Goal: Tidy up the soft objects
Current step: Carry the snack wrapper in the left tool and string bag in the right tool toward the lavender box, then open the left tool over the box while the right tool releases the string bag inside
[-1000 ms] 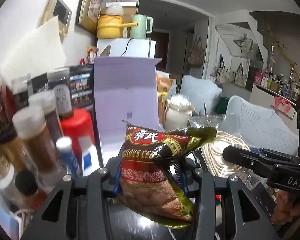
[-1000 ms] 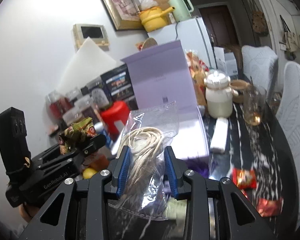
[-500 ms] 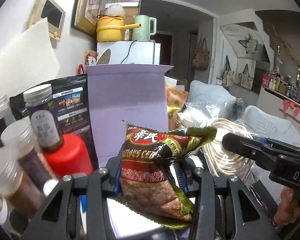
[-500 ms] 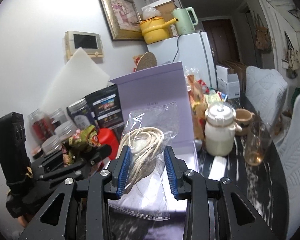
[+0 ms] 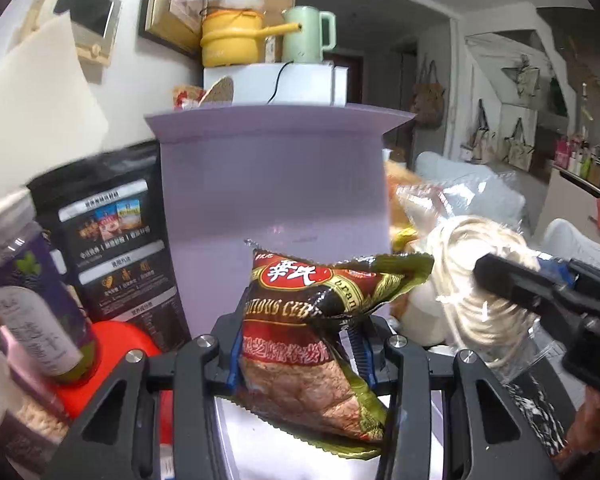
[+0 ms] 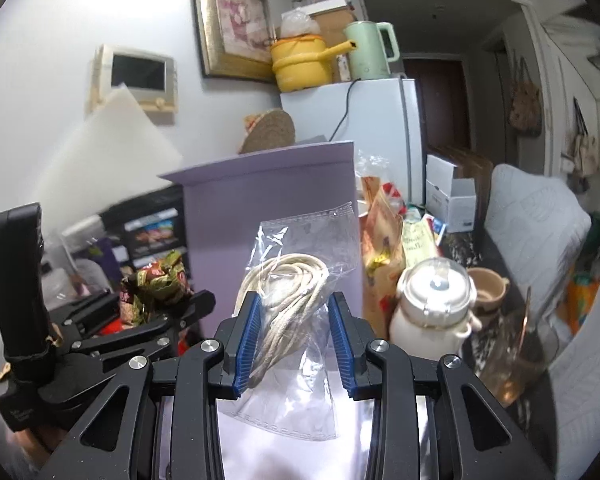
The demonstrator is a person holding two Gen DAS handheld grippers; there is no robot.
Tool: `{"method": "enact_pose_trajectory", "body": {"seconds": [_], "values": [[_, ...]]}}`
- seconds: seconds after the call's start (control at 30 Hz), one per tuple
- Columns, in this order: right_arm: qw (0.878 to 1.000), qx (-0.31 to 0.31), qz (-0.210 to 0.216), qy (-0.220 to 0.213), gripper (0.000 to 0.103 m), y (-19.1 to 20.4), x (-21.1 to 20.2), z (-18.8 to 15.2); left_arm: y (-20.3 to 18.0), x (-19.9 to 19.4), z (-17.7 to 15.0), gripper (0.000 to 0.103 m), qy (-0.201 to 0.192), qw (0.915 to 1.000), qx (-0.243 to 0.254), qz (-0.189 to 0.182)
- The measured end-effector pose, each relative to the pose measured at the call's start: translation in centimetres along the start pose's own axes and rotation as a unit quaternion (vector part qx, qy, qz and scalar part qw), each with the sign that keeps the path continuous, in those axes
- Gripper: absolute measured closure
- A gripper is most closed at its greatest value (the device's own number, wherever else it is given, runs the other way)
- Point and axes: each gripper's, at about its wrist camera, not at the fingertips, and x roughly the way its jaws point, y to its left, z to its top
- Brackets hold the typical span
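Item one: my left gripper point(image 5: 300, 354) was clamped on a crinkled red, brown and gold snack packet point(image 5: 316, 332), blue pads pressing both its sides. The packet stood upright between the fingers, its top edge flopped toward the right, its lower end hanging above the pale floor of the purple box point(image 5: 272, 184).

Item two: my right gripper point(image 6: 296, 338) was closed on a clear plastic bag point(image 6: 300, 312) holding a coil of cream rope point(image 6: 288, 284). The blue pads pinched the bag at the level of the coil; the bag's sealed top stuck up above the fingers and its empty lower part hung down behind them.

Item three: the purple box, lid raised upright, directly ahead of both grippers. I held both items in front of the lid, the snack packet on the left and the rope bag just beside it on the right.

Surroundings, left side: a black printed pouch point(image 5: 112, 236), a purple-labelled jar point(image 5: 32, 304) and a red lid point(image 5: 120, 352).

Surroundings, right side: a cream ceramic pot with a glass lid point(image 6: 432, 308), a small beige cup point(image 6: 486, 288) and a drinking glass point(image 6: 512, 356) on the dark table point(image 6: 472, 344).

Background: a white fridge point(image 6: 372, 128) carrying a yellow pot point(image 6: 300, 64) and a pale green kettle point(image 6: 370, 50).
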Motion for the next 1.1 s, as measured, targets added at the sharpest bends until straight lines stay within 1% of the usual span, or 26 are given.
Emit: {"method": "enact_pose_trajectory", "body": {"seconds": [0.13,0.23,0.33,0.4,0.5,0.53,0.6,0.67,0.8,0.97,1.03,1.07,1.1], "values": [[1.0,0.006,0.009,0.014,0.069,-0.7,2.4,0.0,0.2,2.3,-0.7,0.06,0.026,0.9996,0.001,0.005],[0.998,0.011,-0.001,0.054,0.069,-1.4,5.0,-1.0,0.1,3.7,-1.3,0.06,0.045,0.9989,0.009,0.013],[0.997,0.013,-0.006,0.081,0.069,-2.2,6.6,-2.1,0.3,5.4,-2.3,0.06,0.078,0.9969,0.003,0.009],[0.996,0.015,-0.013,0.09,0.069,-2.5,7.2,-2.7,0.1,6.1,-2.9,0.06,0.089,0.9959,0.009,0.014],[0.995,0.009,-0.022,0.099,0.069,-2.6,7.8,-3.2,-0.4,7.2,-3.9,0.06,0.104,0.9942,0.019,0.022],[0.995,0.007,-0.024,0.1,0.069,-2.7,7.9,-3.3,-0.5,7.4,-4.1,0.06,0.108,0.9937,0.019,0.02],[0.994,0.007,-0.024,0.102,0.069,-2.7,8.2,-3.5,-0.6,8.2,-4.7,0.06,0.133,0.9909,0.017,0.012],[0.994,0.011,-0.026,0.103,0.069,-2.7,8.4,-3.7,-0.4,8.7,-5.1,0.06,0.145,0.9894,0.007,0.006],[0.993,0.021,-0.013,0.113,0.068,-2.7,9.0,-3.9,0.1,9.3,-5.6,0.06,0.153,0.9881,0.004,0.015],[0.993,0.023,-0.009,0.117,0.066,-2.6,9.2,-4.1,0.1,9.5,-5.7,0.06,0.166,0.9861,0.004,0.012],[0.993,0.025,-0.012,0.116,0.063,-2.6,9.1,-4.0,0.0,11.0,-5.1,0.059,0.182,0.9833,-0.002,0.004],[0.993,0.024,-0.013,0.115,0.06,-2.5,9.1,-3.9,0.1,11.3,-5.2,0.059,0.195,0.9808,-0.006,0.007],[0.993,0.023,-0.015,0.115,0.051,-2.5,9.1,-3.9,0.1,11.6,-5.4,0.056,0.204,0.9788,-0.006,0.013]]}}
